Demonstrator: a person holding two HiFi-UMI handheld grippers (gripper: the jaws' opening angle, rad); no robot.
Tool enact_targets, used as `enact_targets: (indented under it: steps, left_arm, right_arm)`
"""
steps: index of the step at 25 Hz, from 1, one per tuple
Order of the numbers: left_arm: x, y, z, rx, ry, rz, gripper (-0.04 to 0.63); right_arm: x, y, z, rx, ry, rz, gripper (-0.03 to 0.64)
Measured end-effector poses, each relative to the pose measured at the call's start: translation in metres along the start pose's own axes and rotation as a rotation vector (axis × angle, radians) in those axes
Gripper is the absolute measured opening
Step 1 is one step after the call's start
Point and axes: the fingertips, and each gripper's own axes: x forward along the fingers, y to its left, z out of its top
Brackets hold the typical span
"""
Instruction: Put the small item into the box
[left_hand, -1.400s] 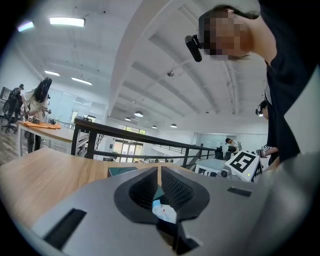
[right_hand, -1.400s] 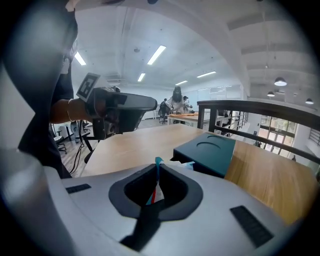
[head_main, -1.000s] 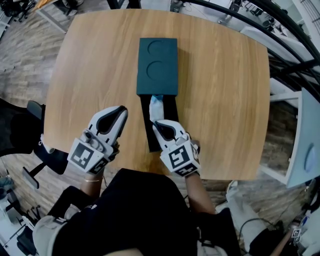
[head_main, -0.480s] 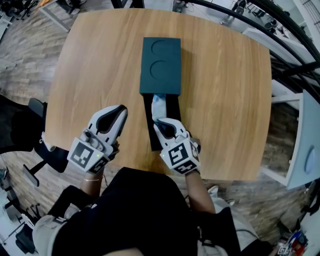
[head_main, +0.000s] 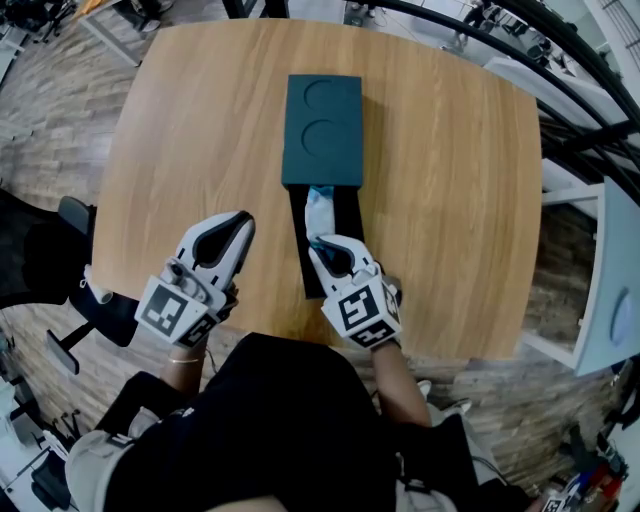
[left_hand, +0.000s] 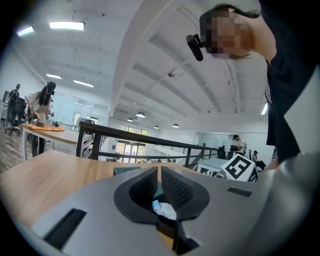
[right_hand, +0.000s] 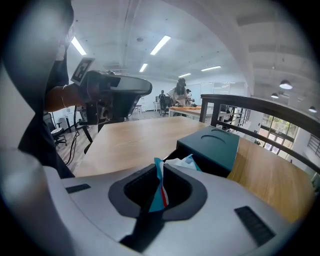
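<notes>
Little has moved in the last second: the right gripper has edged only slightly toward 3 o'clock and stays over the pulled-out drawer. The left gripper hangs in the same spot at its 9 o'clock.

Seen from the head, the dark teal box lies near the middle of the wooden counter, with two round recesses in its top. Its black drawer is slid out toward 6 o'clock, toward the person. The small packet, pale blue and white, sits at 12 o'clock of the right gripper. It stretches from the jaw tips to the mouth of the box, above the open drawer. Whether it touches the drawer floor cannot be told.

The right gripper view shows those jaws clenched on the near end of the packet, a teal, white and red strip standing up between them. The rest crumples toward the box opening at 1 o'clock.

The left gripper view shows its jaws drawn together to a thin slit with nothing between them. That gripper is held over bare counter beside the drawer, touching neither drawer nor box.

A black chair stands off the counter at 9 o'clock.
</notes>
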Motion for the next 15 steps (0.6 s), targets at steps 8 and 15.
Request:
enact_targets:
  steps: [8,15]
  left_arm:
    - [-0.008,-0.011,0.005,-0.018,-0.032,-0.019,0.032]
    - [-0.015,-0.021,0.014,-0.018,-0.066,-0.046,0.032]
  right_arm:
    - [-0.010,0.006,0.001,0.005,-0.008,-0.029,0.112]
    - [-0.031,0.007,0.030,0.079,-0.135,-0.065,0.066]
